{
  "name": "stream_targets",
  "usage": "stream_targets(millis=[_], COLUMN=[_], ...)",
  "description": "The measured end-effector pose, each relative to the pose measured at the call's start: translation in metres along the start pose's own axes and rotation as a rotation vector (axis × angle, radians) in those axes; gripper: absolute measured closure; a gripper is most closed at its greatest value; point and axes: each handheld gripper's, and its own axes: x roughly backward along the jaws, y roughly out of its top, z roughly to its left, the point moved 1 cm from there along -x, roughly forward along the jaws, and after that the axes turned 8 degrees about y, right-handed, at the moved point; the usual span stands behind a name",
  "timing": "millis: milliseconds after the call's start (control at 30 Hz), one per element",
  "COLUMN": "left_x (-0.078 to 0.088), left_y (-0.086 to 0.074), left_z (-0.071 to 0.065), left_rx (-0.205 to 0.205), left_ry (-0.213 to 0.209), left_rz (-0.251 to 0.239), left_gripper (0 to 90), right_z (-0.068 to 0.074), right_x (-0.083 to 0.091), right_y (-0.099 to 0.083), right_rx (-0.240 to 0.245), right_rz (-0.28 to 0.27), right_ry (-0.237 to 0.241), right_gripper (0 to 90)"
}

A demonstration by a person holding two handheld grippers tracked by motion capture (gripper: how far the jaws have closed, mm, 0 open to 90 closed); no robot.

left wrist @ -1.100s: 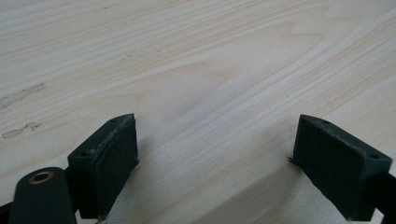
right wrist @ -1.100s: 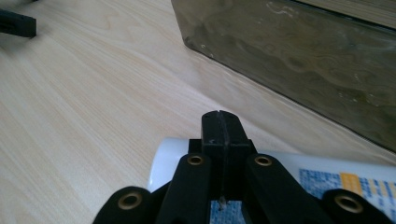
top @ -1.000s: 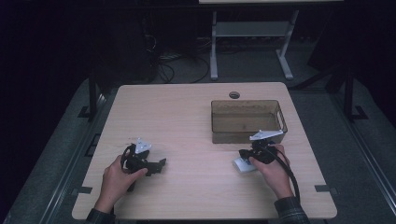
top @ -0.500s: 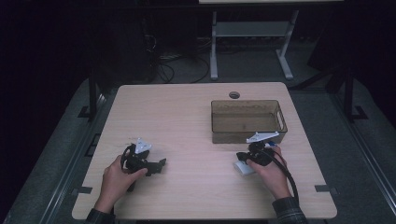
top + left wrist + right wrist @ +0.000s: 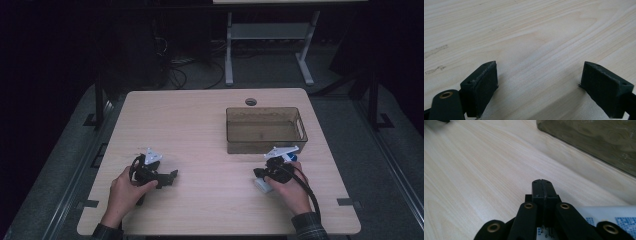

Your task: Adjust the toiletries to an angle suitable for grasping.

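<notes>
- The left gripper (image 5: 167, 178) is rested on the table (image 5: 200, 130) with its jaws spread wide on nothing.
- The right gripper (image 5: 258, 173) is pressed fully closed, empty, beside a white packet (image 5: 614, 216) lying just under it.
- The jaws should probably be opened and lowered squarely over the packet before squeezing.
- Farther off, the translucent brown bin (image 5: 265, 129) is seen to hold nothing.

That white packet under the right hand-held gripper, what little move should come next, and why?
Probably open the right hand-held gripper: its jaws are pressed together with nothing between them, and the white packet lies flat on the table beside and beneath it. The brown bin stands just beyond, seemingly empty, a likely place for the packet.
</notes>
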Motion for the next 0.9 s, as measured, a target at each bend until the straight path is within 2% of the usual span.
stream_targets(millis=[900], left_x=[0.000], left_y=[0.000], left_z=[0.000], left_rx=[-0.001], left_ry=[-0.002], left_rz=[0.000], left_gripper=[12.8], right_z=[0.007], right_x=[0.025], right_y=[-0.029], right_rx=[-0.024], right_rz=[-0.008], right_ry=[-0.025], right_gripper=[90.0])
